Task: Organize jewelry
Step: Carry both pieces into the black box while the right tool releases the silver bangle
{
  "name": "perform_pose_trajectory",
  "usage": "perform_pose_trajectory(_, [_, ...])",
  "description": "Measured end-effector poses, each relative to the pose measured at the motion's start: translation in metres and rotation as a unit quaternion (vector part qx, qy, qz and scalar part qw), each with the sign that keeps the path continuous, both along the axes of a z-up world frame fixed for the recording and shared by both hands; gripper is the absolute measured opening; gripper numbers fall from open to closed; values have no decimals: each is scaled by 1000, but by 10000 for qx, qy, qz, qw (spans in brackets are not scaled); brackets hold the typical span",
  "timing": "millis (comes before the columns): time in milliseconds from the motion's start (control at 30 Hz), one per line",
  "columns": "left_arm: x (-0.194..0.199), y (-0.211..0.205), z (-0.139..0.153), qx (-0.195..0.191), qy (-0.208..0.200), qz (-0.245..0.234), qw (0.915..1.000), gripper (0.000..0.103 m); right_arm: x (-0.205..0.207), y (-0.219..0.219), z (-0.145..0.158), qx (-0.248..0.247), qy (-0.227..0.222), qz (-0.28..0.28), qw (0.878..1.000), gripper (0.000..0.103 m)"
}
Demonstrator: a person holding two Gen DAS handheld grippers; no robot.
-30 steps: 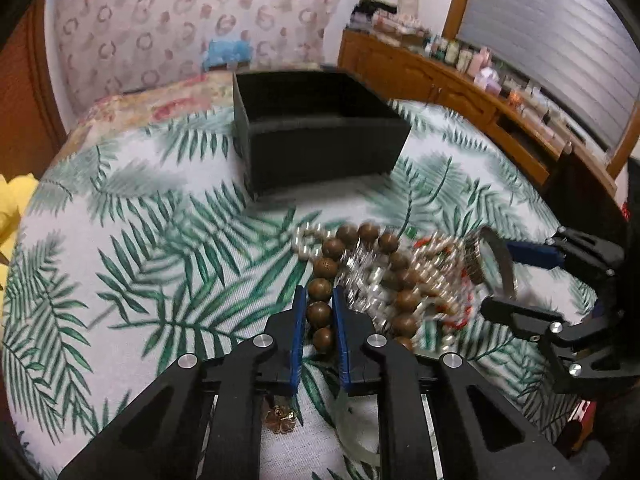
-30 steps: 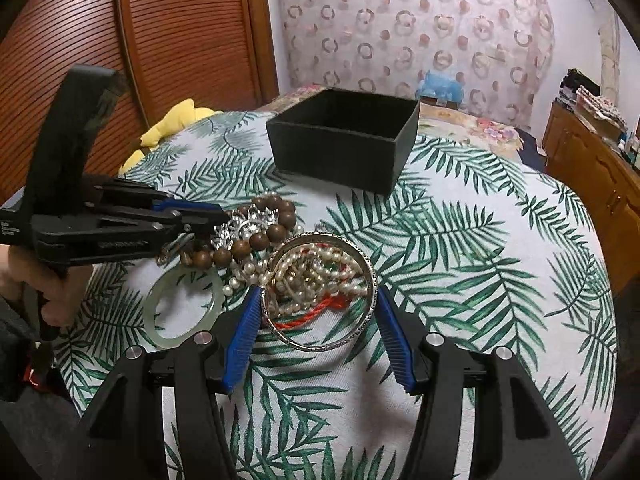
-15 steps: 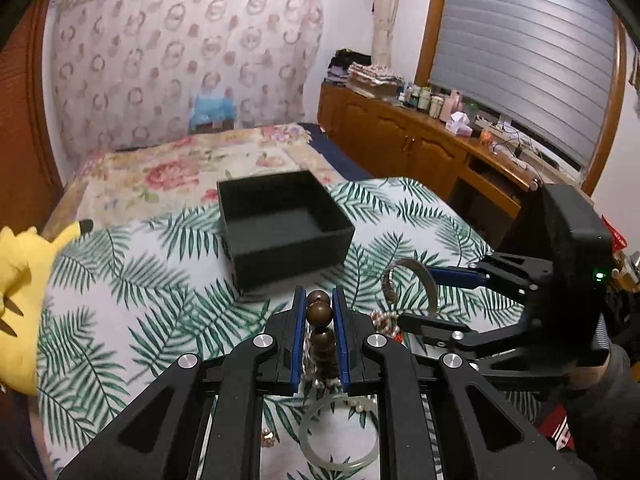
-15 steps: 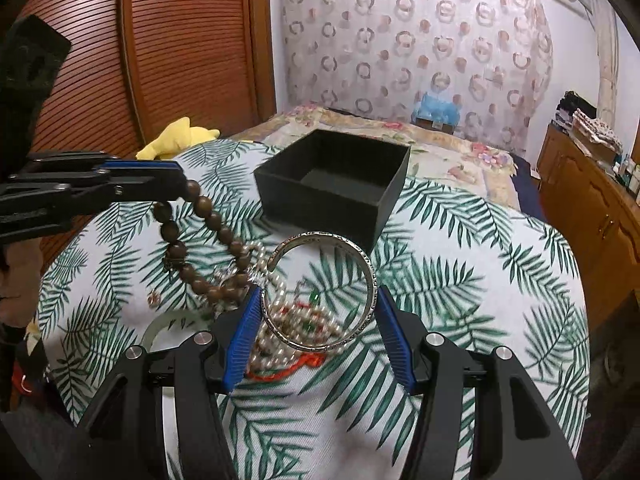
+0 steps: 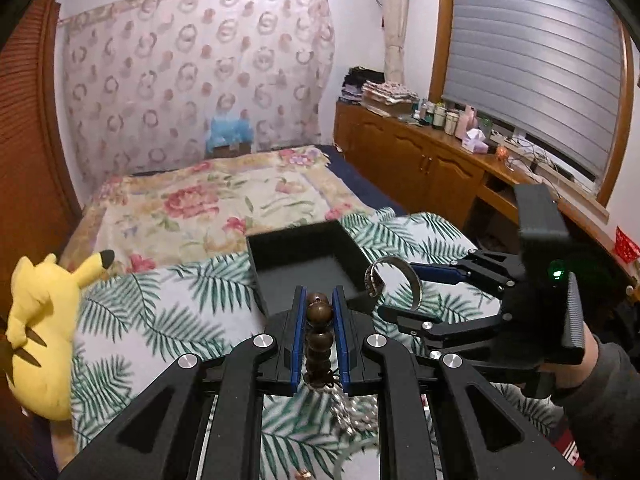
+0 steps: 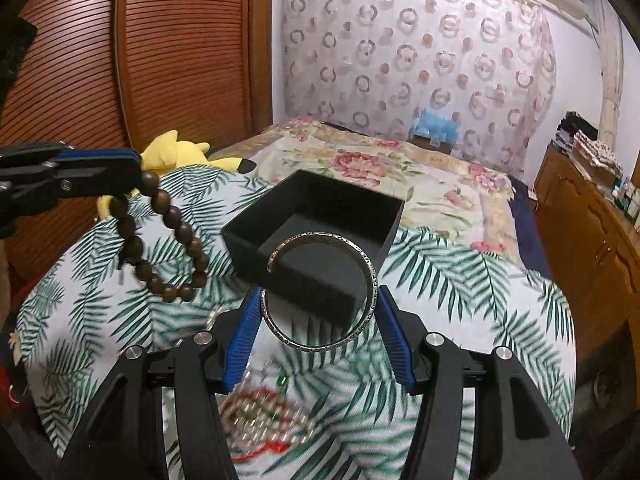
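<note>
My left gripper (image 5: 317,300) is shut on a brown wooden bead bracelet (image 5: 318,334), which hangs in the air; it shows left of the box in the right wrist view (image 6: 168,240). My right gripper (image 6: 318,312) is shut on a silver open bangle (image 6: 370,276), held above the table in front of the black open box (image 6: 384,220). The bangle (image 5: 416,286) and right gripper (image 5: 400,292) also show in the left wrist view, near the box (image 5: 280,244). A blurred pile of pearls and red cord (image 6: 260,416) lies on the leaf-print cloth below.
A yellow plush toy (image 5: 40,332) lies at the table's left edge. A bed with a floral cover (image 5: 208,204) stands behind the table. A wooden cabinet (image 5: 420,160) with clutter runs along the right wall. A silver chain (image 5: 352,412) lies under my left gripper.
Both grippers have lifted higher off the table with their jewelry and moved toward the black box. The bead bracelet now hangs free of the pile.
</note>
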State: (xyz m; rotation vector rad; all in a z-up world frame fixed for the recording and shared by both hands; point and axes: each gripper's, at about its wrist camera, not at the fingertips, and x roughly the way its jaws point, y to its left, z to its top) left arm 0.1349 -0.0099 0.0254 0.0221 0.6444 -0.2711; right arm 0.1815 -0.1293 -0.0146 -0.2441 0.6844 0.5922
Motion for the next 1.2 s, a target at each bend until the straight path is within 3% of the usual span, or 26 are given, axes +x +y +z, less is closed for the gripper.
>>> perform_pose_trajectory(433, [30,5,16,209,-112,203,9995,12,46,17,-2,13,50,22,10000,60])
perform_pose_trajectory(500, [34,2,18,248,-116,210,9994,12,49,14,-2,40,51,2,10000,67])
perform_pose_trajectory(600, [45,-1,22,296,-123,214,9993,12,53,10,-1,203,115,7,9997,69])
perform_pose_trajectory(933, [75,-17,26,318,-131,228,9991,12,33,-25,-5,332,91,-174,9993,69])
perform_pose_trajectory(1200, [95,-25,-3,327,208,261,9989,12,15,-42,-13,472,153,-227,9985,69])
